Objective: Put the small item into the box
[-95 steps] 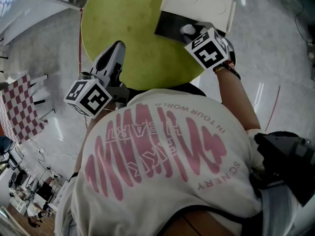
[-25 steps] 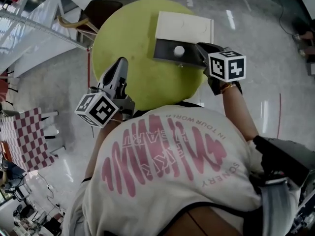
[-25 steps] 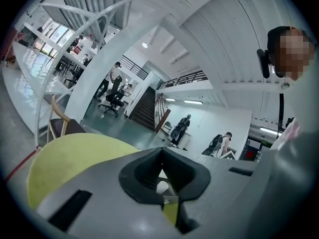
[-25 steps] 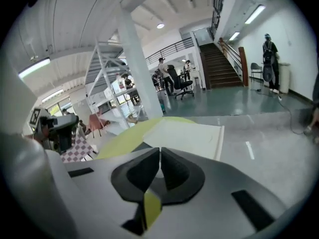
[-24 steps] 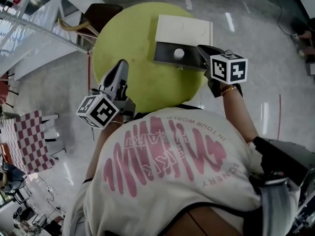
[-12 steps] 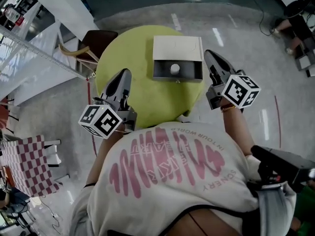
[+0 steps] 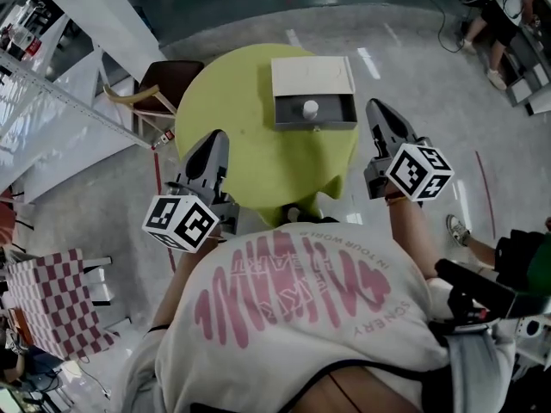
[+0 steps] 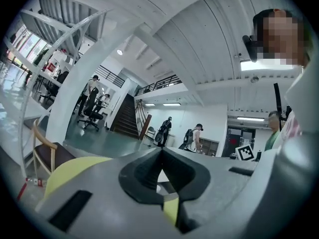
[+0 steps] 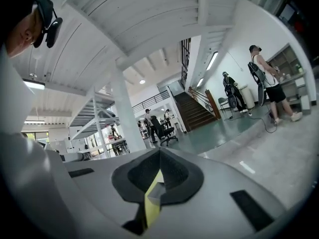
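Observation:
A small white item sits in the dark tray of the box, whose white lid lies open behind it on the round yellow-green table. My left gripper hovers over the table's near left edge, shut and empty. My right gripper is off the table's right side, beside the box and apart from it, also shut and empty. In the left gripper view the left gripper has its jaws meeting at the tip. The right gripper looks the same in the right gripper view.
A wooden chair stands against the table's left side. A checkered board lies on the floor at lower left. A person is at the far right, and others stand further back in the hall.
My right gripper has pulled back from the box to the right, off the table. The white item stays in the tray. The head view has risen, so the table looks smaller.

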Demonstrator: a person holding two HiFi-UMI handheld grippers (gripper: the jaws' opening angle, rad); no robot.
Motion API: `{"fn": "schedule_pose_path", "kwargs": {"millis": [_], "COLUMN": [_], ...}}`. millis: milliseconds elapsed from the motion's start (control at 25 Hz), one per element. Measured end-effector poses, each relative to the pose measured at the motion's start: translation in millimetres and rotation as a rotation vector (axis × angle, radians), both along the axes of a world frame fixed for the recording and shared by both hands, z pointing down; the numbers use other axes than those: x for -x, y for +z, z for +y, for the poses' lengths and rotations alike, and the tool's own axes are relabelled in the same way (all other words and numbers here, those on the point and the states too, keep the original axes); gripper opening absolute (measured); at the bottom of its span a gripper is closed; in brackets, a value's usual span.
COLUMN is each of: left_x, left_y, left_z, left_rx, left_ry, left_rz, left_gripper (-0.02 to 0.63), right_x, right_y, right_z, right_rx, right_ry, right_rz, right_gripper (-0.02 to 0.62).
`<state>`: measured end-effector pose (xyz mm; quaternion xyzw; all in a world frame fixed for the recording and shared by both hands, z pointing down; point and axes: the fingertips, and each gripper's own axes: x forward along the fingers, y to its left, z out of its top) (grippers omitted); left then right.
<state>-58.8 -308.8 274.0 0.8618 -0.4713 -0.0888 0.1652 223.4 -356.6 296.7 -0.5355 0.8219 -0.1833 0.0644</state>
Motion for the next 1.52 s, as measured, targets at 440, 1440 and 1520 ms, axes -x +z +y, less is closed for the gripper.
{"fn": "schedule_pose_path", "kwargs": {"millis": [440,1440,1520], "left_x": [42,65,65], "left_y": [20,40,38], "left_z": [59,105,104], "left_rx": [0.058,0.104,0.1], "left_ry": [0.024,0.047,0.048], "left_rz": [0.014,0.045,0.047], "left_gripper": [0.008,0.008,0.008], "right_x": [25,52,53], "right_y": [23,42,39], "right_z": [83,138,138], "right_rx": [0.09,0.144,0.143], "right_ry": [0.073,0.09,0.089], "right_rz": [0.065,0.13,0.136], "right_gripper": [0.006,0.006,0.006]}}
